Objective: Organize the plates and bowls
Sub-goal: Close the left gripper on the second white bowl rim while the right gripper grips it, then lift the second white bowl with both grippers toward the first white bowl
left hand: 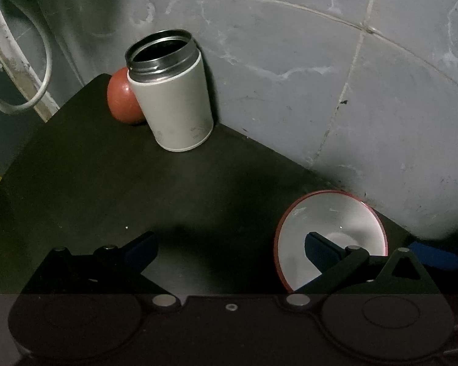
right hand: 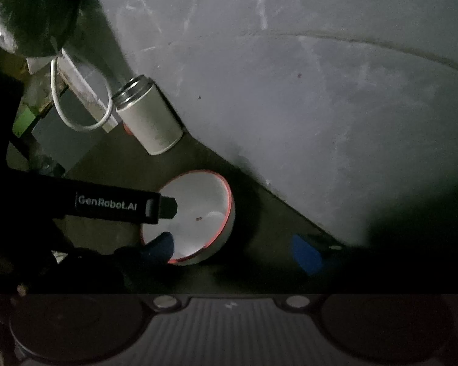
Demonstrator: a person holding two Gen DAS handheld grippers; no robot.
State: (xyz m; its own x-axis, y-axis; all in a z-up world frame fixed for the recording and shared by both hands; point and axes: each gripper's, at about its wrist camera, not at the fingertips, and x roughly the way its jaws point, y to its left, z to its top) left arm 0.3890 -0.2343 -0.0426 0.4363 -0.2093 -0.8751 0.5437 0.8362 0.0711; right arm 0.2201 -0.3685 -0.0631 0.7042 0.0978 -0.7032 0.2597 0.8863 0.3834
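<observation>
Left wrist view shows the left gripper [left hand: 229, 247] spread wide and empty over the dark table [left hand: 85, 183], one finger over the bowl [left hand: 329, 235]. Right wrist view has the right gripper [right hand: 238, 247] also spread, straddling the red-rimmed bowl, which stands near the wall. Farther back stand a steel canister [left hand: 171, 91] and a red ball [left hand: 122, 97]. No plate or stack is visible, so the organizing seems barely begun.
</observation>
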